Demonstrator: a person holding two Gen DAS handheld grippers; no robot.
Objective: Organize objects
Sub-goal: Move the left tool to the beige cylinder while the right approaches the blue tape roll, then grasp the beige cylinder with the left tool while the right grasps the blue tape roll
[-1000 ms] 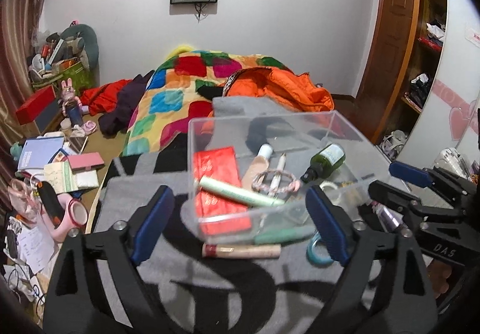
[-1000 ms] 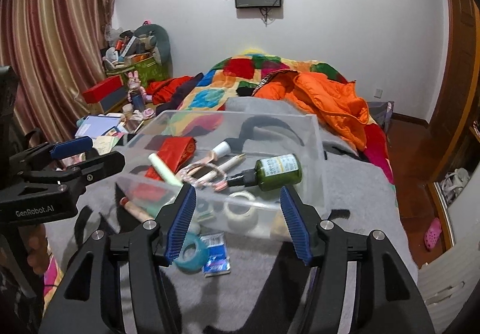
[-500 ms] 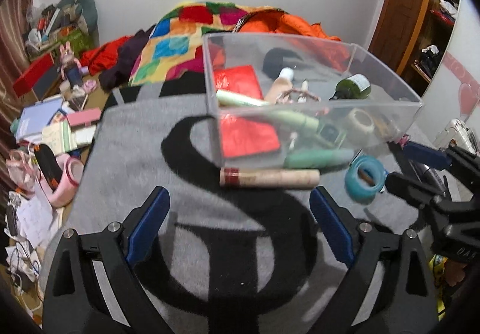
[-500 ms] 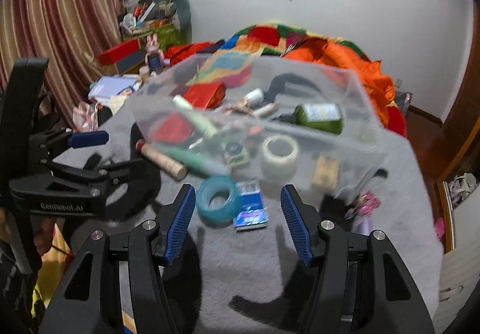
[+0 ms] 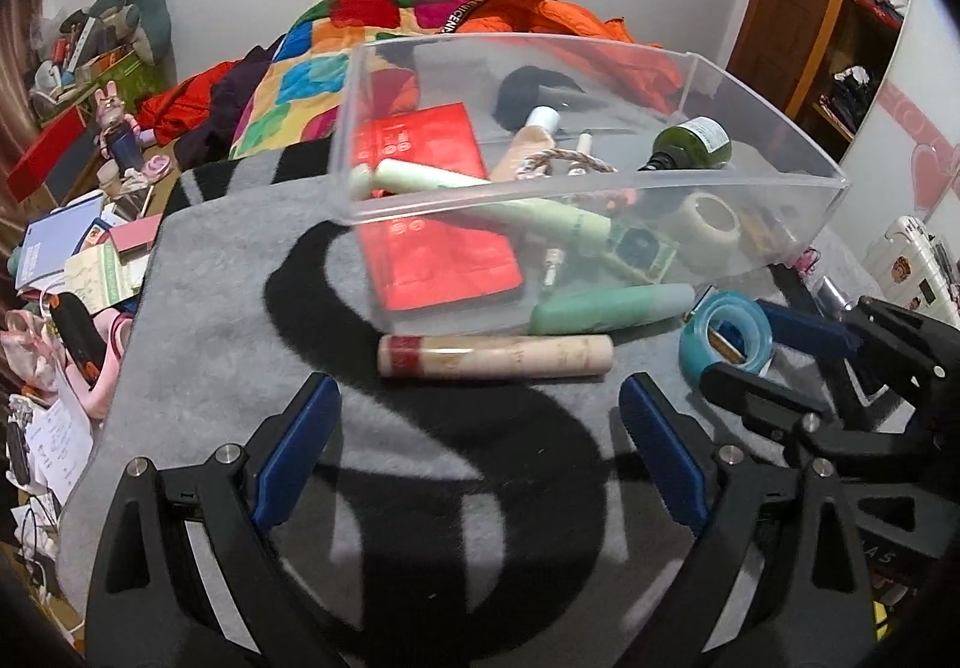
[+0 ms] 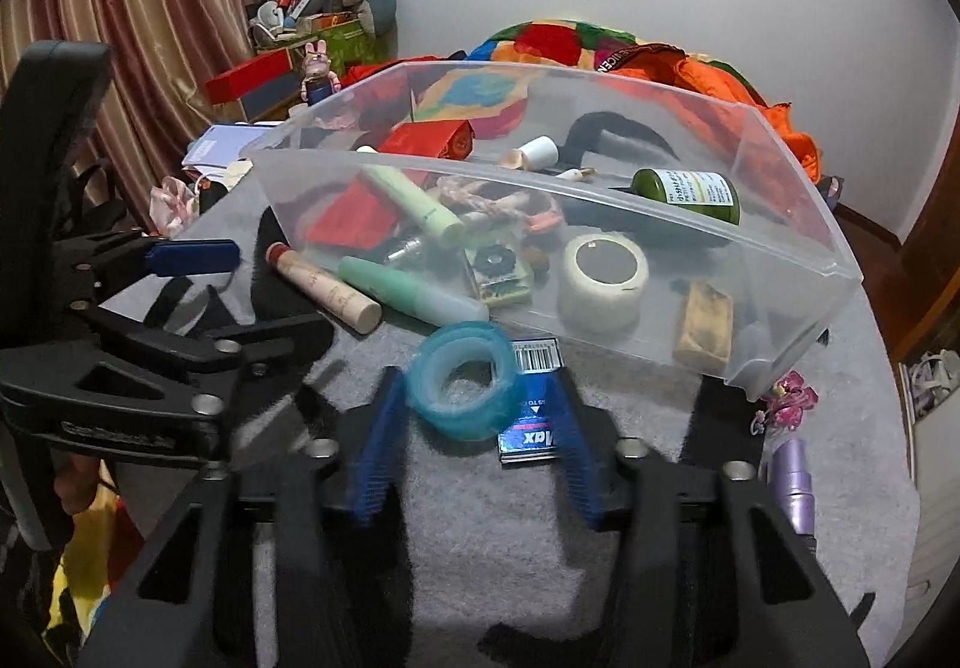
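Note:
A clear plastic bin (image 5: 600, 182) (image 6: 780, 308) sits on a grey and black blanket, holding a red box (image 5: 432, 200), tubes, a green bottle (image 6: 690, 194) and a white tape roll (image 6: 603, 275). In front of it lie a beige tube (image 5: 498, 357) (image 6: 327, 290), a mint tube (image 5: 606, 308) and a blue tape roll (image 5: 726, 335) (image 6: 462, 380). My left gripper (image 5: 480, 446) is open just short of the beige tube. My right gripper (image 6: 477, 440) is open, its fingers on either side of the blue tape roll.
A small blue staple box (image 6: 531, 404) lies under the blue tape. A purple bottle (image 6: 792, 482) and a pink hair clip (image 6: 789, 404) lie to the right. A cluttered desk (image 5: 72, 248) and a bed with a colourful quilt (image 5: 372, 26) stand beyond.
Both grippers have dropped and moved forward toward the blanket. The right gripper now straddles the blue tape roll; the left is closer to the beige tube.

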